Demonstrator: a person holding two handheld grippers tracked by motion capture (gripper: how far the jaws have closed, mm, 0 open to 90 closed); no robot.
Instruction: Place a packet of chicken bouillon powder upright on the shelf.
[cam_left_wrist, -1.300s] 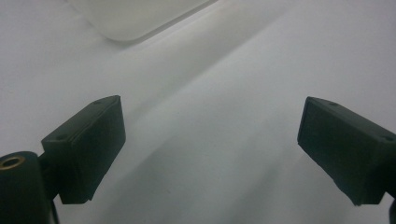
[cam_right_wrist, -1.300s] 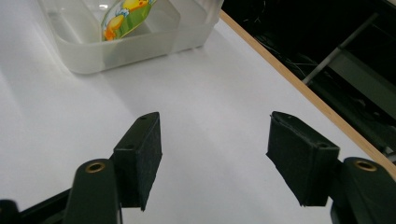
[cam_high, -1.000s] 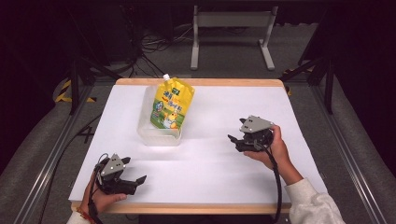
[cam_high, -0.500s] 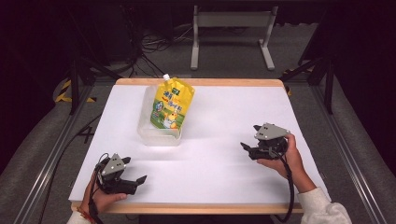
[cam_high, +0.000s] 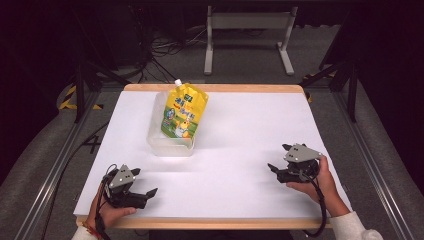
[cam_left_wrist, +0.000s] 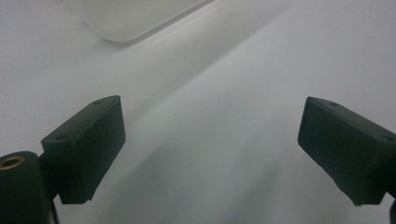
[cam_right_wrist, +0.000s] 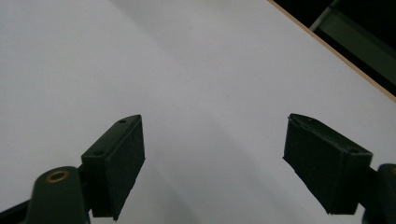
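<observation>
A yellow spouted drink pouch (cam_high: 183, 110) leans in a clear plastic container (cam_high: 170, 145) on the far left part of the white tabletop (cam_high: 240, 130), its white cap pointing to the far edge. The left hand-held gripper (cam_high: 149, 192) rests at the near left corner of the tabletop, well apart from the container; its jaws stand wide apart with nothing but bare white surface between them, and a corner of the clear container (cam_left_wrist: 135, 18) shows ahead in the left gripper view. The right hand-held gripper (cam_high: 278, 159) sits low at the near right, aimed left across the tabletop; its jaws have just been opening and now gape wide, empty, over the blank tabletop (cam_right_wrist: 196, 74), whose wooden edge runs at the upper right of the right gripper view.
</observation>
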